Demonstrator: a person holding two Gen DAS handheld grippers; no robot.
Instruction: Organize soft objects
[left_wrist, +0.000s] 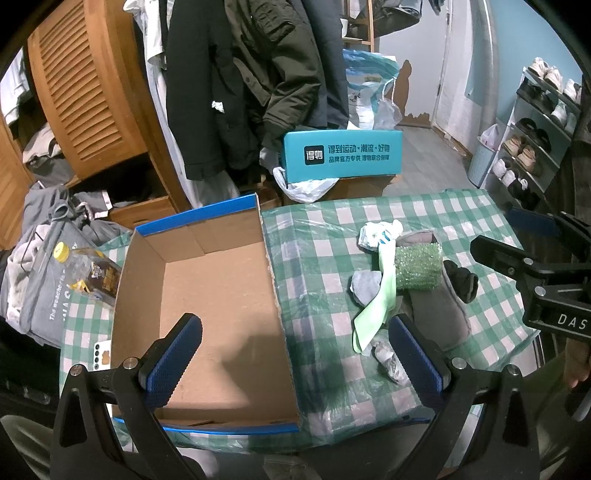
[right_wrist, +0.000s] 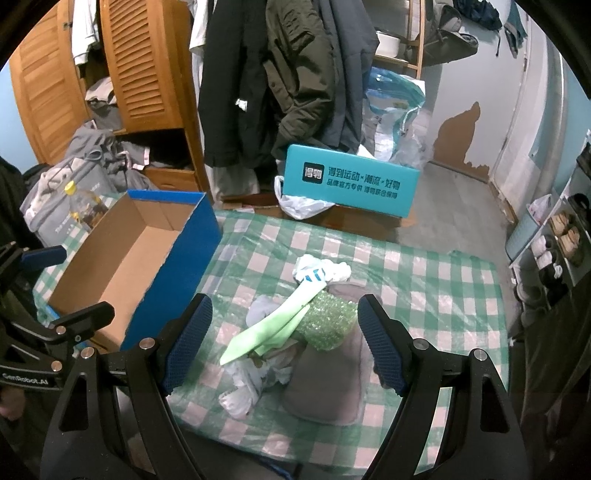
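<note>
The soft pile (right_wrist: 303, 325) is heaped on the checked cloth (right_wrist: 424, 280), right of the box (right_wrist: 122, 266) and apart from it: a pale green strip (right_wrist: 266, 336) draped over a sparkly green roll (right_wrist: 328, 325), a grey slipper (right_wrist: 325, 384) beneath, white rags (right_wrist: 321, 271) behind. The right gripper (right_wrist: 284, 343) is held over the pile with jaws spread wide and empty, likely lined up for a first pick. The left gripper (left_wrist: 295, 354) is held wide and empty across the box's right wall. The box is empty, so nothing seems sorted yet.
</note>
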